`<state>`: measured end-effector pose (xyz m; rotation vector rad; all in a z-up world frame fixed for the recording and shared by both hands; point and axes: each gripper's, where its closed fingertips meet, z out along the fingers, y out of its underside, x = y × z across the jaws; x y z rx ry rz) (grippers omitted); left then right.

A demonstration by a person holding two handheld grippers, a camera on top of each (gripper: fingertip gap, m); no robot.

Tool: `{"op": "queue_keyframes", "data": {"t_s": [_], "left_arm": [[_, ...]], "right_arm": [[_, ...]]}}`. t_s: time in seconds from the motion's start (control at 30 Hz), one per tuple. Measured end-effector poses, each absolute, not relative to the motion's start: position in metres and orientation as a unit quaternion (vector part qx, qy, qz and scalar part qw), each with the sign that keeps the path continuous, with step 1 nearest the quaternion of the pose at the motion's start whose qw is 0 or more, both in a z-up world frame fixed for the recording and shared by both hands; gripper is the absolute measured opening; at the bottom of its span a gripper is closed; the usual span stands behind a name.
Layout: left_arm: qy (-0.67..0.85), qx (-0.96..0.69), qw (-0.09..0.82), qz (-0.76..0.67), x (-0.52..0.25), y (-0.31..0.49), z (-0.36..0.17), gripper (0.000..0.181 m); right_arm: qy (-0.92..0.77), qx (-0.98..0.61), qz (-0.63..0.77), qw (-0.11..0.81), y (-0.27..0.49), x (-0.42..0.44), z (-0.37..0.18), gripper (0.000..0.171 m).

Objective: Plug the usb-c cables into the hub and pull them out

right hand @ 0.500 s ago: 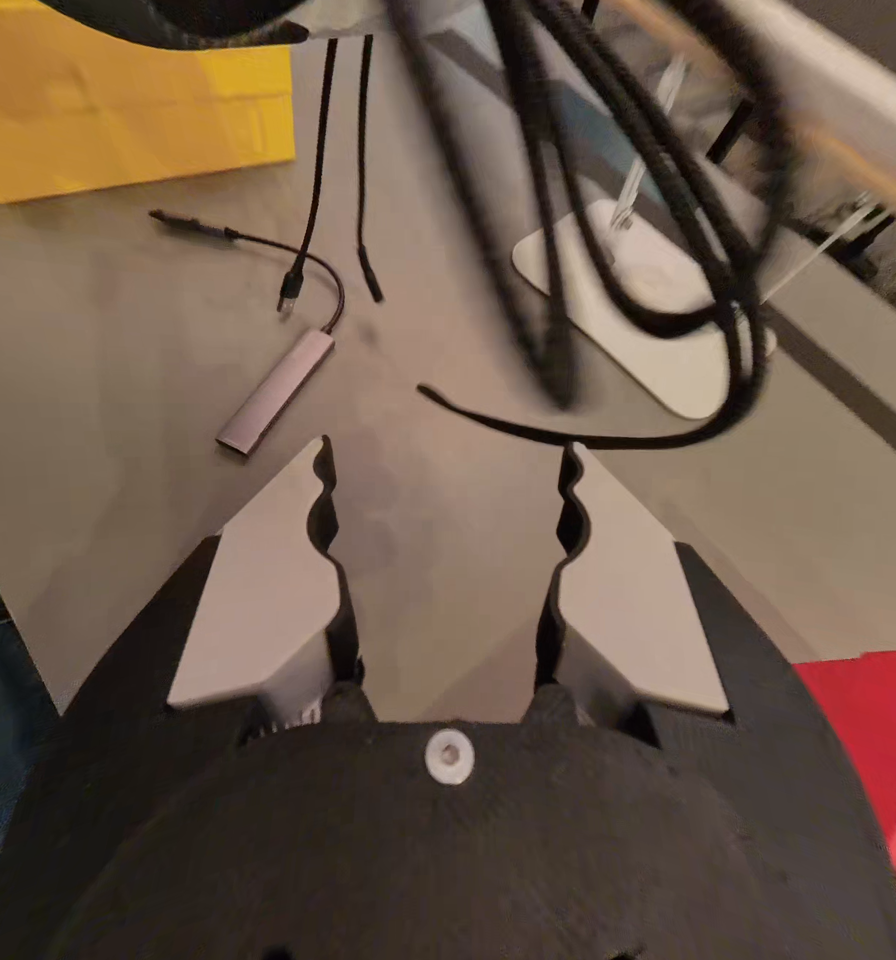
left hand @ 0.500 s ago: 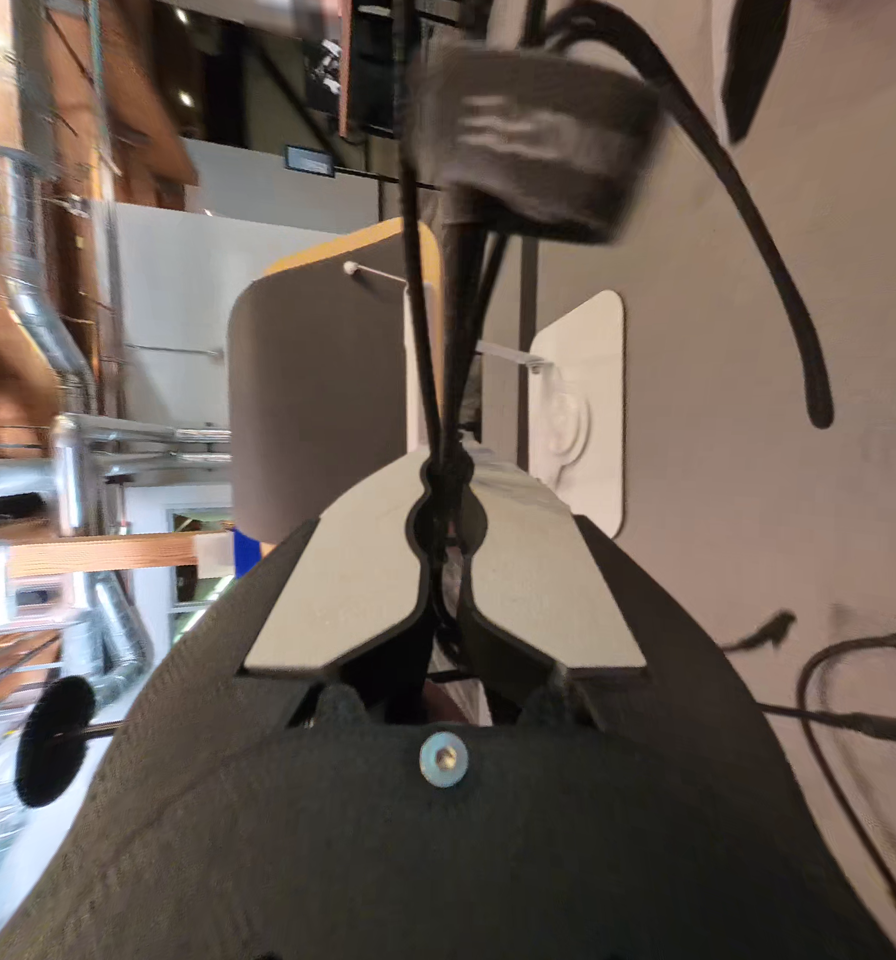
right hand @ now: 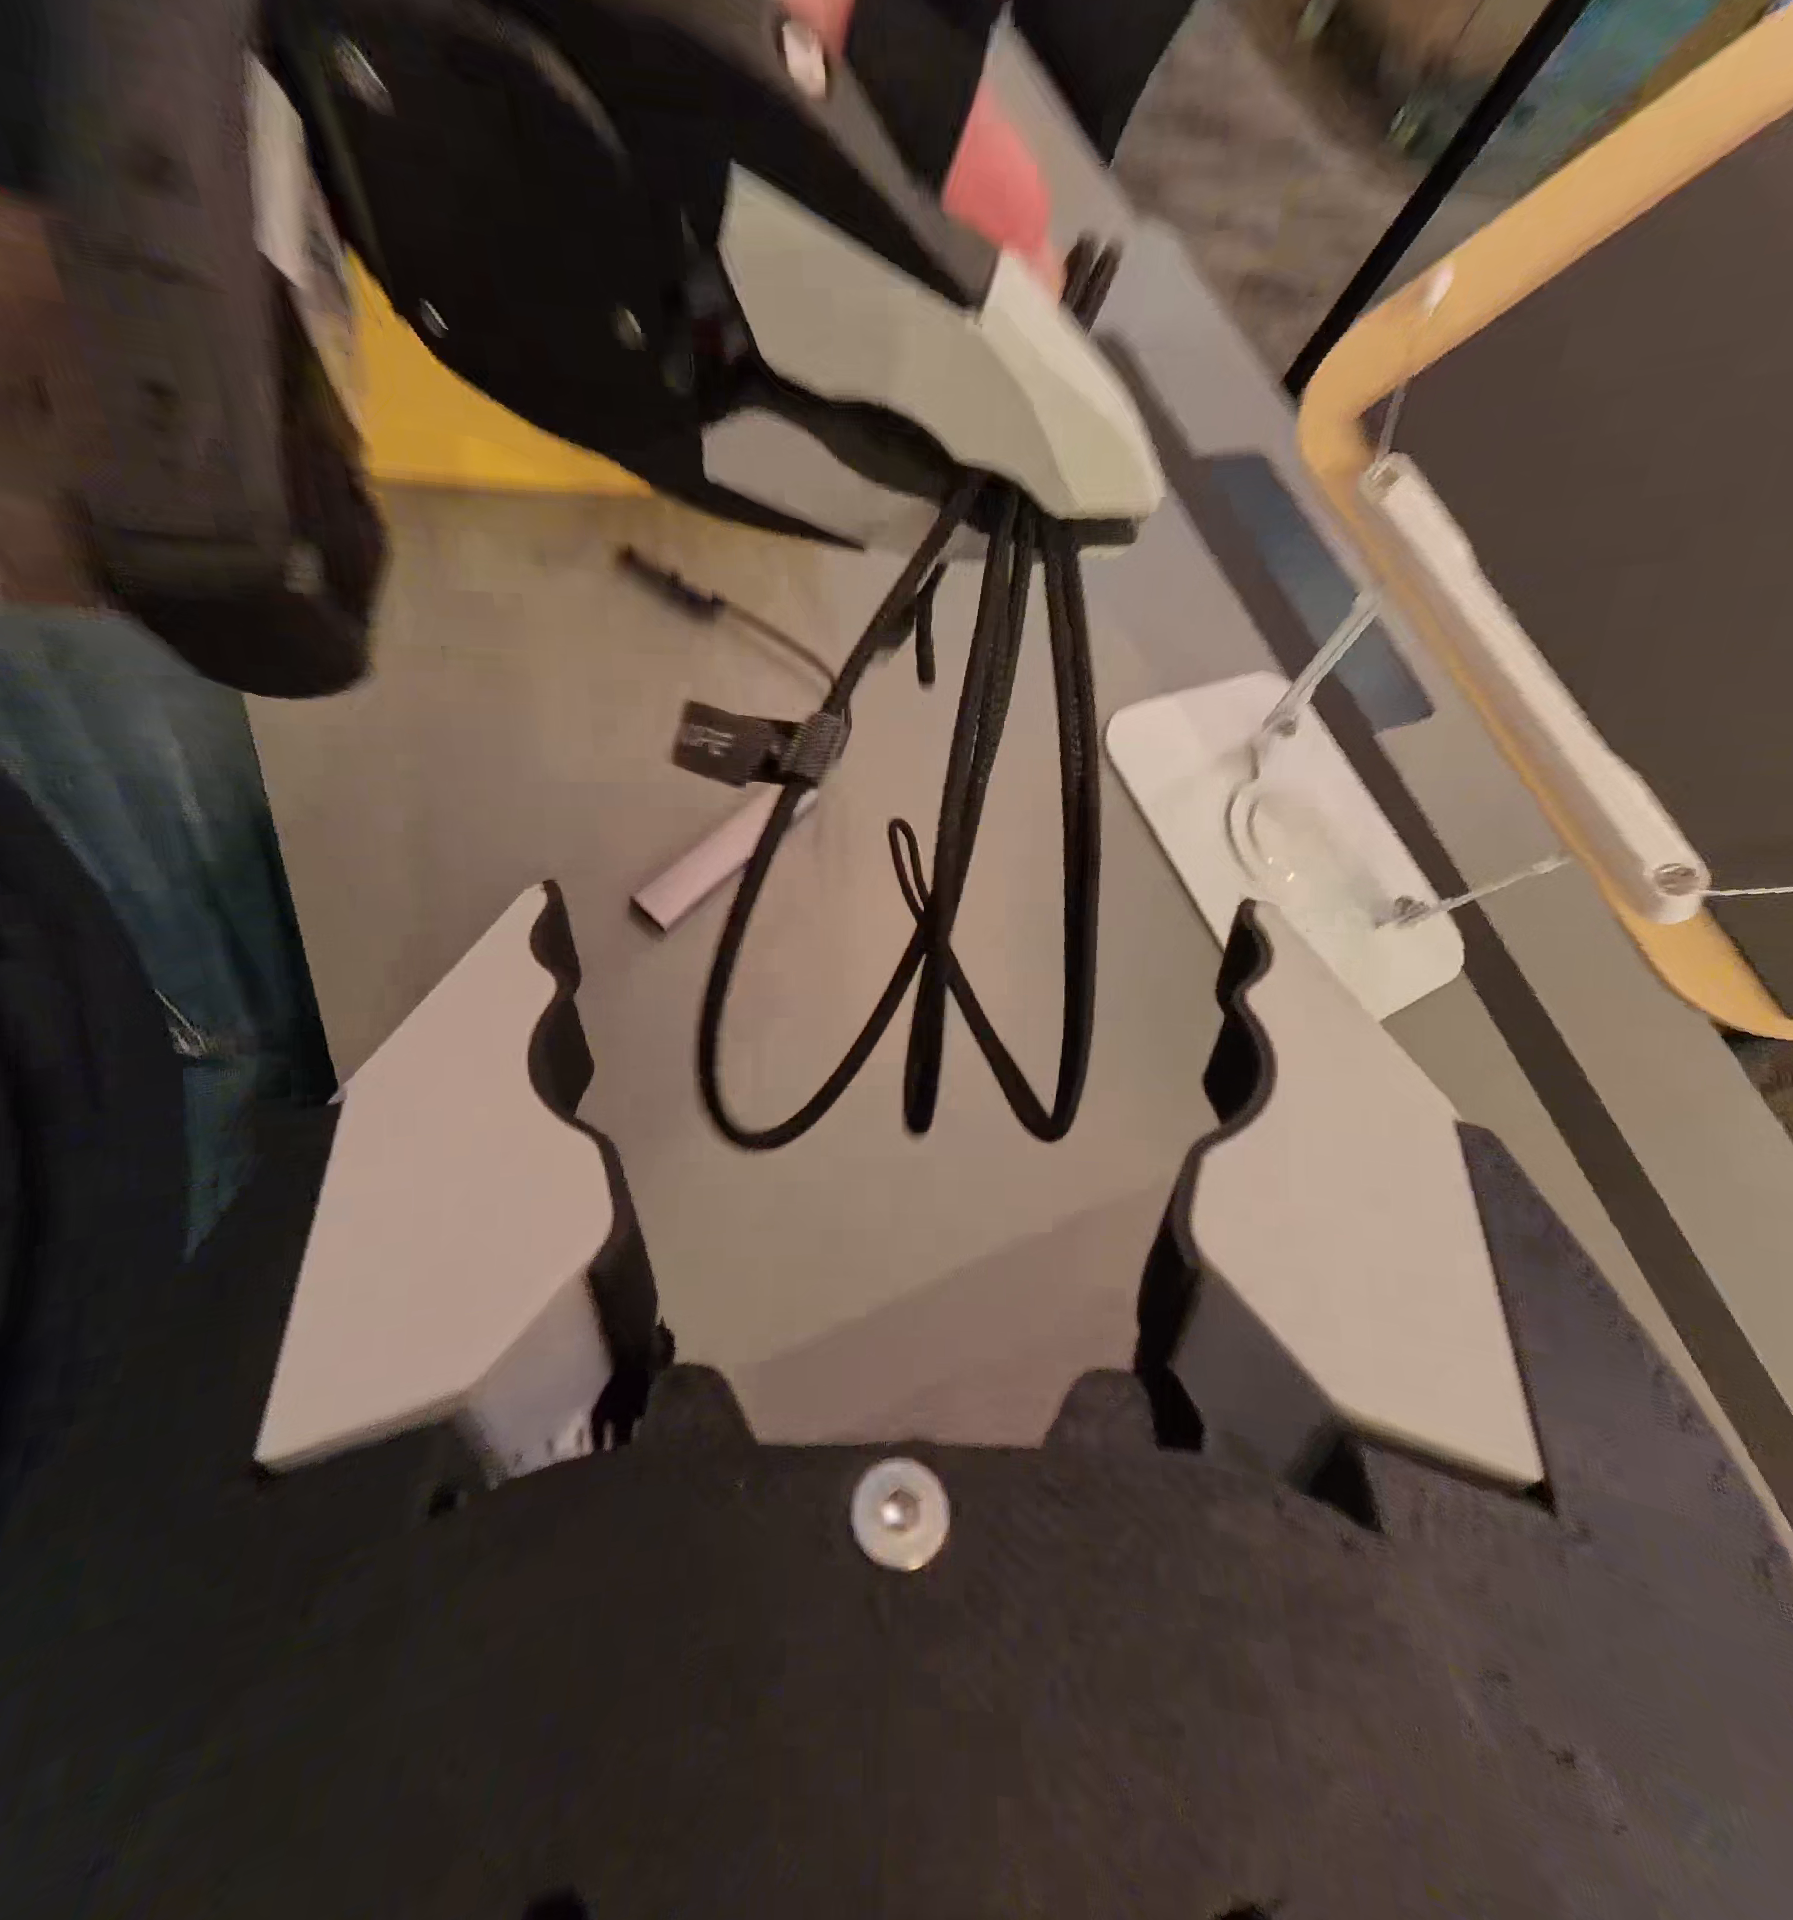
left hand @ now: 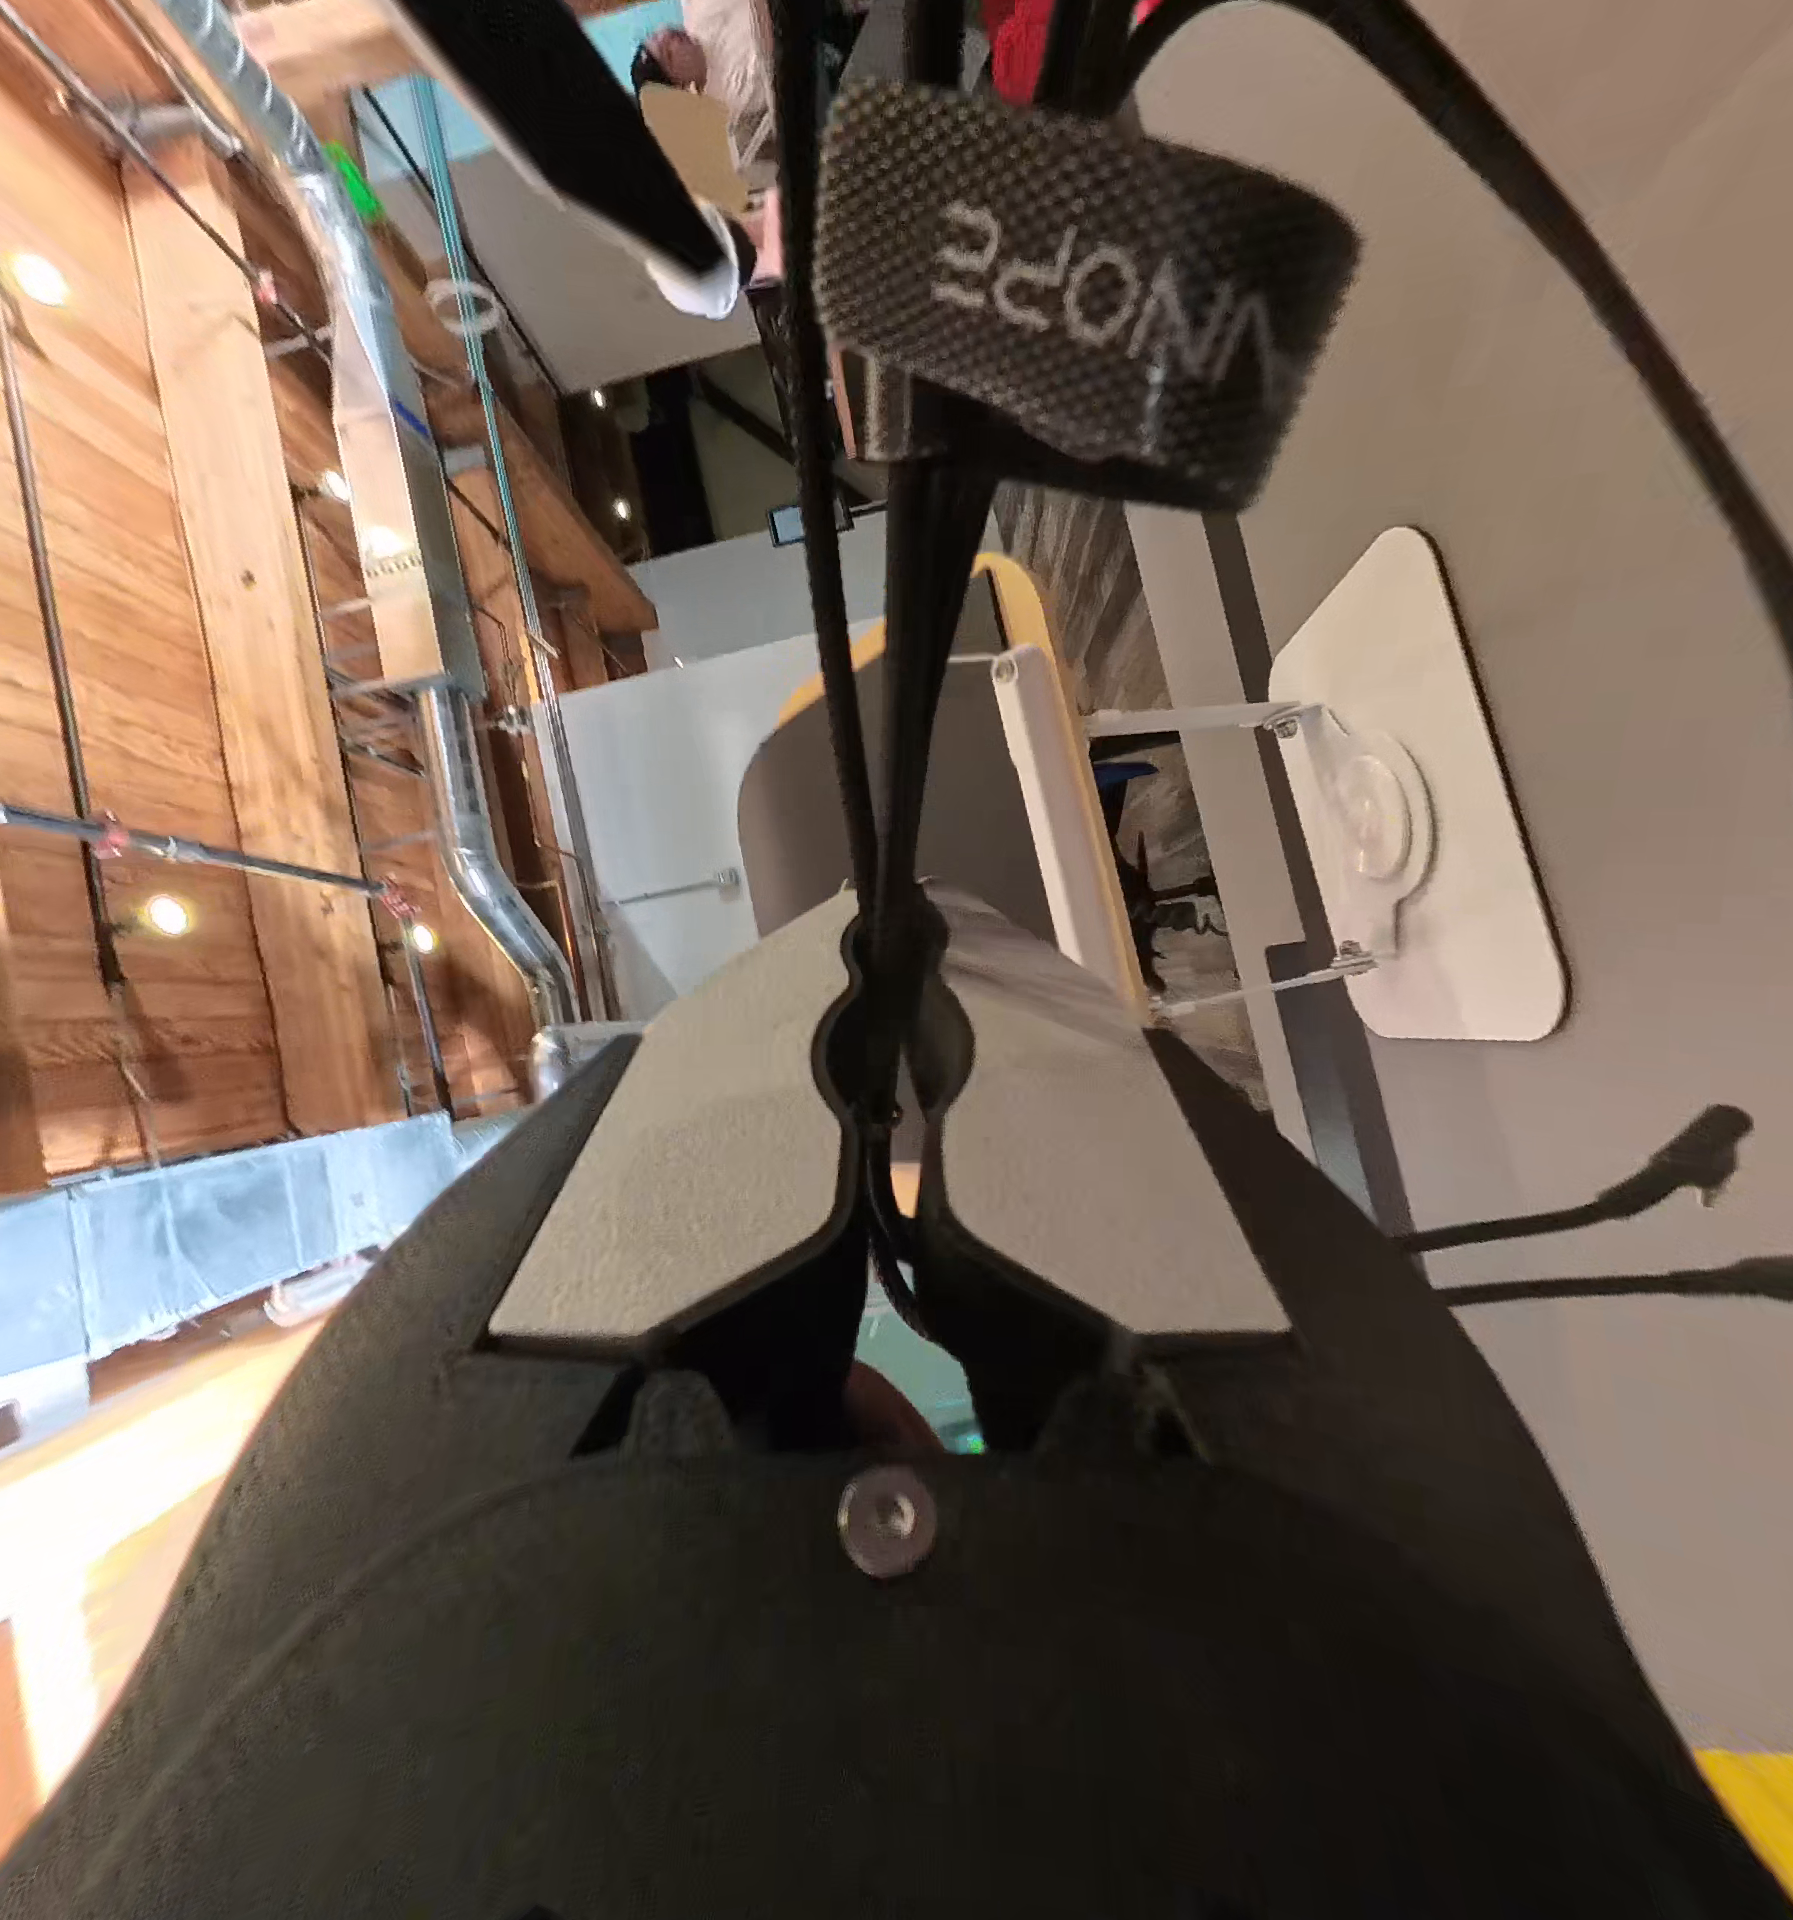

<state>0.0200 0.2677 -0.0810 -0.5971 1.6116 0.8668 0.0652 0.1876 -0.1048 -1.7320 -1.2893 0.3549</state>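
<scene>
1. Lifted higher since the earlier frame, the left hand-held gripper (right hand: 1017, 520) now sits in the upper middle of the right wrist view, and the bundle of black braided usb-c cables (right hand: 985, 883) hangs from it in loose loops rather than swinging as a blur.
2. Seen from its own camera, the left hand-held gripper (left hand: 892, 997) has its grey fingers nearly closed, pinching the cable strands (left hand: 913, 665) between them; a black hook-and-loop strap (left hand: 1068, 301) wraps the bundle in the upper middle of that frame.
3. My reading: the bundle is raised clear of the grey surface (right hand: 518, 831), so a single plug can next be picked out.
4. Spread wide and holding nothing, the right hand-held gripper (right hand: 897, 940) fills the lower frame, with the hanging loops just beyond its fingertips.
5. Past the loops, centre left, the slim grey metal hub (right hand: 710, 868) lies flat on the surface, partly hidden by a cable and well apart from both hand-held grippers.
6. At the right stands a white flat stand base (right hand: 1297, 831).
</scene>
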Motion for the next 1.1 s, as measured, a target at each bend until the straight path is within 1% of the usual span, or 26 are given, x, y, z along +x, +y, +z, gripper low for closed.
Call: {"op": "queue_keyframes", "data": {"t_s": [0.03, 0.13, 0.2, 0.27, 0.3, 0.33, 0.4, 0.43, 0.47, 0.5, 0.53, 0.57, 0.67, 0.7, 0.73, 0.77, 0.97, 1.0, 1.1], "left_arm": [[0.689, -0.242, 0.573, 0.372, 0.024, 0.263, -0.079, 0.003], [0.688, -0.22, 0.584, 0.37, 0.033, 0.249, -0.068, 0.002], [0.684, -0.203, 0.596, 0.368, 0.038, 0.24, -0.062, 0.003], [0.69, -0.197, 0.594, 0.364, 0.043, 0.233, -0.064, 0.001], [0.69, -0.191, 0.595, 0.366, 0.044, 0.231, -0.064, 0.003], [0.691, -0.188, 0.596, 0.363, 0.045, 0.23, -0.065, 0.002], [0.692, -0.184, 0.6, 0.356, 0.046, 0.228, -0.067, 0.002], [0.693, -0.176, 0.603, 0.354, 0.047, 0.226, -0.068, 0.002], [0.693, -0.175, 0.605, 0.351, 0.048, 0.225, -0.069, 0.002], [0.692, -0.174, 0.607, 0.35, 0.049, 0.225, -0.069, 0.002], [0.689, -0.174, 0.608, 0.354, 0.049, 0.225, -0.069, 0.001], [0.689, -0.178, 0.607, 0.355, 0.049, 0.227, -0.069, 0.002], [0.688, -0.174, 0.611, 0.351, 0.048, 0.228, -0.069, 0.002], [0.689, -0.172, 0.61, 0.352, 0.048, 0.229, -0.069, 0.002], [0.692, -0.167, 0.608, 0.352, 0.049, 0.228, -0.071, 0.002], [0.694, -0.167, 0.606, 0.351, 0.051, 0.228, -0.072, 0.002], [0.707, -0.203, 0.593, 0.329, 0.05, 0.235, -0.08, 0.005], [0.71, -0.223, 0.59, 0.312, 0.049, 0.236, -0.082, 0.01], [0.715, -0.249, 0.594, 0.271, 0.048, 0.228, -0.081, 0.031]], "right_arm": [[-0.538, -0.71, 0.132, 0.435, 0.192, 0.062, -0.116, 0.119], [-0.562, -0.722, 0.118, 0.385, 0.203, 0.056, -0.143, 0.095], [-0.568, -0.715, 0.138, 0.383, 0.204, 0.048, -0.147, 0.079], [-0.573, -0.706, 0.163, 0.382, 0.202, 0.041, -0.149, 0.042], [-0.581, -0.702, 0.163, 0.379, 0.201, 0.04, -0.152, 0.026], [-0.581, -0.7, 0.153, 0.385, 0.203, 0.041, -0.153, 0.02], [-0.581, -0.699, 0.159, 0.385, 0.202, 0.041, -0.155, 0.02], [-0.583, -0.697, 0.164, 0.383, 0.199, 0.041, -0.155, 0.021], [-0.585, -0.696, 0.159, 0.385, 0.199, 0.042, -0.156, 0.026], [-0.587, -0.695, 0.154, 0.386, 0.198, 0.044, -0.155, 0.042], [-0.585, -0.695, 0.156, 0.389, 0.196, 0.045, -0.152, 0.052], [-0.581, -0.692, 0.161, 0.399, 0.194, 0.045, -0.147, 0.051], [-0.566, -0.694, 0.169, 0.412, 0.192, 0.05, -0.137, 0.033], [-0.565, -0.7, 0.159, 0.407, 0.195, 0.054, -0.139, 0.022], [-0.568, -0.702, 0.145, 0.405, 0.198, 0.058, -0.141, 0.006], [-0.57, -0.703, 0.135, 0.404, 0.2, 0.06, -0.143, 0.0], [-0.547, -0.72, 0.157, 0.398, 0.208, 0.061, -0.146, 0.0], [-0.538, -0.723, 0.164, 0.401, 0.21, 0.061, -0.147, 0.0], [-0.506, -0.733, 0.211, 0.402, 0.211, 0.062, -0.144, 0.0]]}}
